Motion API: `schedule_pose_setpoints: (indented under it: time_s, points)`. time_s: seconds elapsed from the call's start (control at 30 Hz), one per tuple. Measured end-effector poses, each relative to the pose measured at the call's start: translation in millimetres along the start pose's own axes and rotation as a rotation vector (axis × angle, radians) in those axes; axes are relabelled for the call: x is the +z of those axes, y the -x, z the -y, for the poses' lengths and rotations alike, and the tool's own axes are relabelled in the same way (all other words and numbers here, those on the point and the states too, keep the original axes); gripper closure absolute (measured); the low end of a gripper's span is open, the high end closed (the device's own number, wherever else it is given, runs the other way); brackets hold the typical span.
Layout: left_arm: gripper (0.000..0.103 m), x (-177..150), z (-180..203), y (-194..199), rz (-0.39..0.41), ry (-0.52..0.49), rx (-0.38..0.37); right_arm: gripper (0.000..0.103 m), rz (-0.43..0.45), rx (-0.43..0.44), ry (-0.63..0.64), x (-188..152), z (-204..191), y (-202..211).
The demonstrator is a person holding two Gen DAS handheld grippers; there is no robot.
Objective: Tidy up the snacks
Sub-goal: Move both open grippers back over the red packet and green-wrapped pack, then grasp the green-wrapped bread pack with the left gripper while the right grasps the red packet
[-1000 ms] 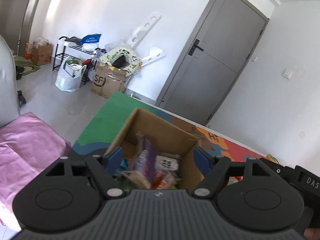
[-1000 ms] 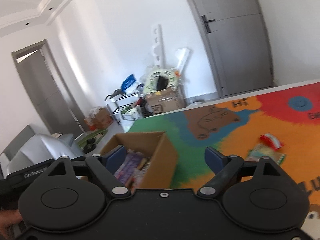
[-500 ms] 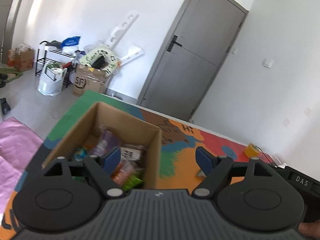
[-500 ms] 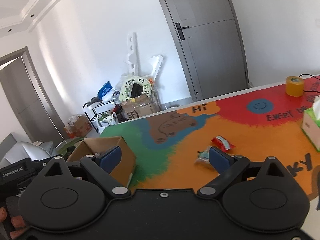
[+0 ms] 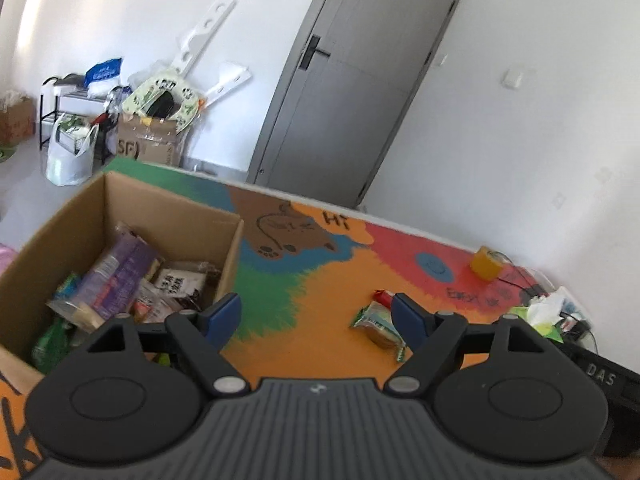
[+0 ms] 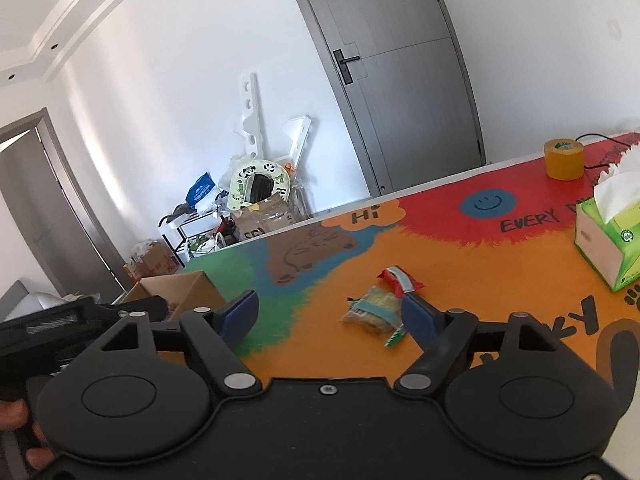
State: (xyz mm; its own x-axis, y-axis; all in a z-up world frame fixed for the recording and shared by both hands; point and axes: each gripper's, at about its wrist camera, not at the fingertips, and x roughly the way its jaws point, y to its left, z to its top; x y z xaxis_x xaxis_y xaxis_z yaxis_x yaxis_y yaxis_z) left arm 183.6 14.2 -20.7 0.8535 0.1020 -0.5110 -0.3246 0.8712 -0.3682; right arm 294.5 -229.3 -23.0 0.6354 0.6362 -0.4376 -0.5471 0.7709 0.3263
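Snacks lay in two places on the colourful tabletop (image 5: pixel 320 344): a heap of packets filled the cardboard box (image 5: pixel 168 216) at the left of the left wrist view, and two loose ones sat on the orange patch near the middle of both views. Beyond them, at the right of the right wrist view, stood a green tissue box (image 6: pixel 608 240) and, further back, a yellow tape roll (image 6: pixel 564 159). The left claw (image 5: pixel 316 312) stood wide and empty, its right finger just beside the green cracker packet (image 5: pixel 380 326). The right claw (image 6: pixel 332 314) had just been closing yet stayed fairly wide, gripping nothing; the cracker packet (image 6: pixel 374 310) showed between its fingers without either pad pressing it. The small red packet (image 6: pixel 400 278) lay touching it behind.
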Motion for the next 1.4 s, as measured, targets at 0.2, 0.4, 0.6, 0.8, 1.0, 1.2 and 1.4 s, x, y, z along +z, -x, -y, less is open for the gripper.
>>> schedule_pose_setpoints:
  time_s: [0.2, 0.4, 0.6, 0.8, 1.0, 1.2, 1.4]
  points:
    - [0.022, -6.4, 14.7, -32.6, -0.055, 0.019, 0.010, 0.046, -0.035, -0.008, -0.028, -3.0, 23.0, -17.5]
    - [0.022, -9.4, 26.6, -62.5, -0.097, 0.042, 0.020, 0.045, -0.038, -0.009, -0.044, -1.5, 40.4, -34.5]
    - [0.023, -13.6, 43.4, -96.6, -0.135, 0.051, 0.028, 0.045, -0.045, -0.003, -0.103, 0.0, 62.4, -53.1]
    - [0.023, -19.2, 63.0, -127.0, -0.177, 0.062, 0.020, 0.045, -0.048, -0.017, -0.177, 1.3, 88.0, -62.2]
    - [0.023, -29.6, 75.4, -156.0, -0.210, 0.061, 0.007, 0.044, -0.064, -0.039, -0.217, -1.0, 112.3, -70.6]
    - [0.022, -40.4, 88.4, -173.5, -0.216, 0.009, -0.003, 0.038, -0.074, -0.061, -0.261, -2.3, 127.3, -77.9]
    - [0.022, -47.2, 105.5, -181.7, -0.181, -0.118, 0.045, 0.032, -0.078, -0.062, -0.292, -3.3, 134.9, -87.2]
